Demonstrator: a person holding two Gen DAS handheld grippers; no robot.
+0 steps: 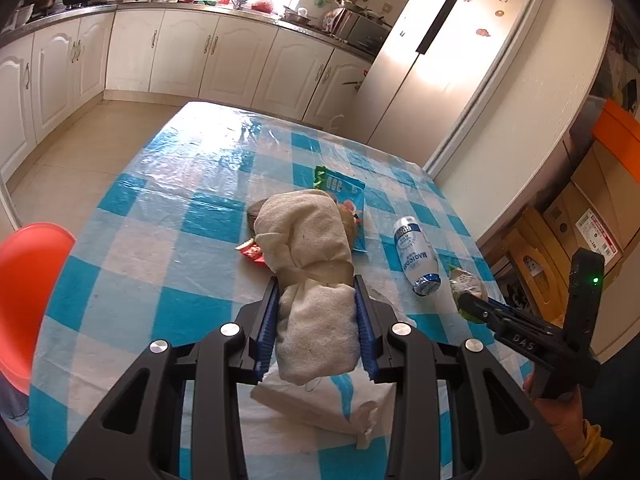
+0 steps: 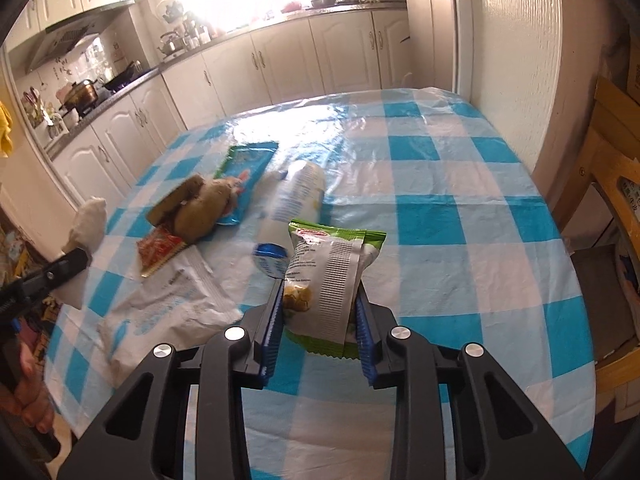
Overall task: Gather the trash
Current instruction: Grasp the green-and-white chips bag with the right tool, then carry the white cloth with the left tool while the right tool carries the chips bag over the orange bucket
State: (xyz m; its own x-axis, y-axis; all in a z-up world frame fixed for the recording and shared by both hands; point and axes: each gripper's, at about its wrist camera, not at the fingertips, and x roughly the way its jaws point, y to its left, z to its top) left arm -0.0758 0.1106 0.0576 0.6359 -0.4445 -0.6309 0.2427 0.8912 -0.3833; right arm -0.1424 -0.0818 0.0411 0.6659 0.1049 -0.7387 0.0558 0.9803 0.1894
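My left gripper (image 1: 316,280) is shut on a rolled beige cloth (image 1: 312,256) and holds it above the checked table (image 1: 168,264). It also shows at the left of the right wrist view (image 2: 86,224). My right gripper (image 2: 320,288) is shut on a green and white snack packet (image 2: 332,276), also seen in the left wrist view (image 1: 466,284). On the table lie a white plastic bottle (image 1: 414,256), a blue wrapper (image 2: 244,164), a red wrapper (image 2: 160,250), a brown crumpled lump (image 2: 200,208) and a white plastic bag (image 2: 176,308).
A red chair (image 1: 28,292) stands at the table's left. A wooden chair (image 2: 612,168) and cardboard boxes (image 1: 576,220) stand at its right by the wall. White kitchen cabinets (image 1: 180,52) and a fridge (image 1: 448,48) are beyond the table.
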